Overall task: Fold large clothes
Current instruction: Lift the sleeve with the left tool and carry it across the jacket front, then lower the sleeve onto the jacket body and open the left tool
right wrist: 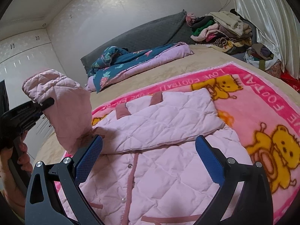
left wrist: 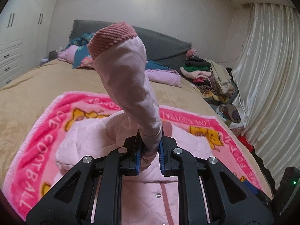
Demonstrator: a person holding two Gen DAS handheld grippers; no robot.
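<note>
A bed (right wrist: 196,60) under a tan cover carries a pink cartoon-bear blanket (right wrist: 262,108) printed "LOVE FOOTBALL", with a pale pink quilted jacket (right wrist: 159,159) spread on it. Near the dark grey headboard (right wrist: 146,31) lies a rumpled teal-and-lilac quilt (right wrist: 135,61); a heap of clothes (right wrist: 221,30) sits at the far corner.

Pale pink quilted jacket (right wrist: 159,123), diamond-stitched, with dusty-rose placket and trim, silver snaps down the front. Darker rose ribbed cuff (left wrist: 112,37) on its raised sleeve (left wrist: 131,86). Under the jacket, hot-pink blanket (right wrist: 262,97) with paler pink centre, yellow-orange cartoon bears, white lettering along the border. Beneath the blanket, tan bedspread (left wrist: 28,97). Beyond the blanket, teal floral quilt (right wrist: 120,61) backed in lilac, then charcoal-grey headboard (right wrist: 146,31). Beside the headboard, cream satin curtain (left wrist: 266,75). Blue textured pads (right wrist: 90,157) on black gripper fingers.
</note>
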